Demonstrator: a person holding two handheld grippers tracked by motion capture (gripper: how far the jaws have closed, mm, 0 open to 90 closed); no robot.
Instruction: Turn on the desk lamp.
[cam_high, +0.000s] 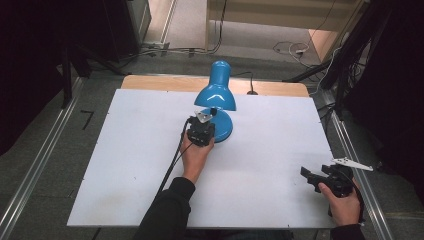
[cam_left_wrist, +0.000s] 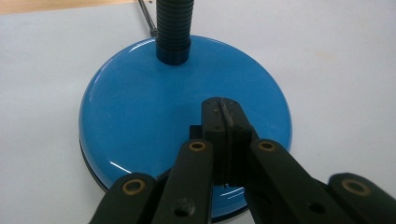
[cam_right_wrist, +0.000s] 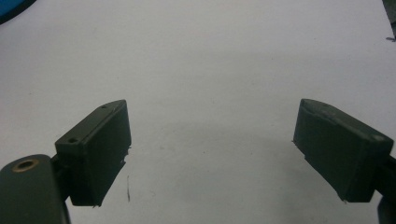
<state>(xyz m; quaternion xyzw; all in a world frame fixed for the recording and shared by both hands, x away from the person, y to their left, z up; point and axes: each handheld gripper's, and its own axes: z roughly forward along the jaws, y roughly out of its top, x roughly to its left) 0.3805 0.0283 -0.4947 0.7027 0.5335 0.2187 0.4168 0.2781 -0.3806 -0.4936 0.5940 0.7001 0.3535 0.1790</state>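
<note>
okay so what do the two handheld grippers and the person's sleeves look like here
Both grippers are black. The left gripper has linkage arms with brass-coloured pivot rings, a grey three-cornered plate on top and a black cable trailing from it. The right gripper has blocky dark pads and carries a pale plate too. The person's sleeves are black.

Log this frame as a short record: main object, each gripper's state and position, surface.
object: blue desk lamp, upright, shade facing the person
left gripper: jaws shut, empty, over the lamp base; contact unclear
right gripper: jaws open, empty, over bare board at the table's right front
surface: white board on a wooden table
</note>
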